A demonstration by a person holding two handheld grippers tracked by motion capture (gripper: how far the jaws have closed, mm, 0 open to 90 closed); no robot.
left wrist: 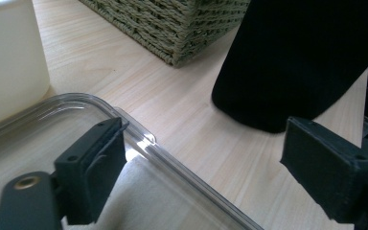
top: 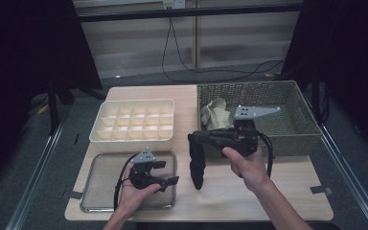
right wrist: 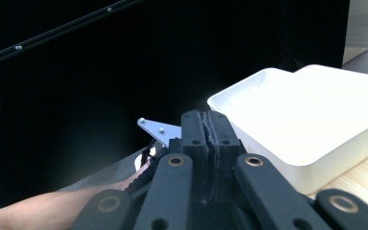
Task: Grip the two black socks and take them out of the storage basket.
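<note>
Gripping a black sock (top: 197, 163) that dangles to the surface (top: 278, 187), the right claw (top: 195, 138) points left — the left claw (left wrist: 206, 167), over the clear tray (left wrist: 139, 143), gapes open.

Pale wooden counter (top: 172, 93) standing on a grey floor (top: 24, 158). Beyond the counter, a light panelled wall (top: 134, 43) with a black cable (top: 182, 62) drooping down it. Left and right of the counter, black curtains (top: 24, 43) in dim light.
</note>
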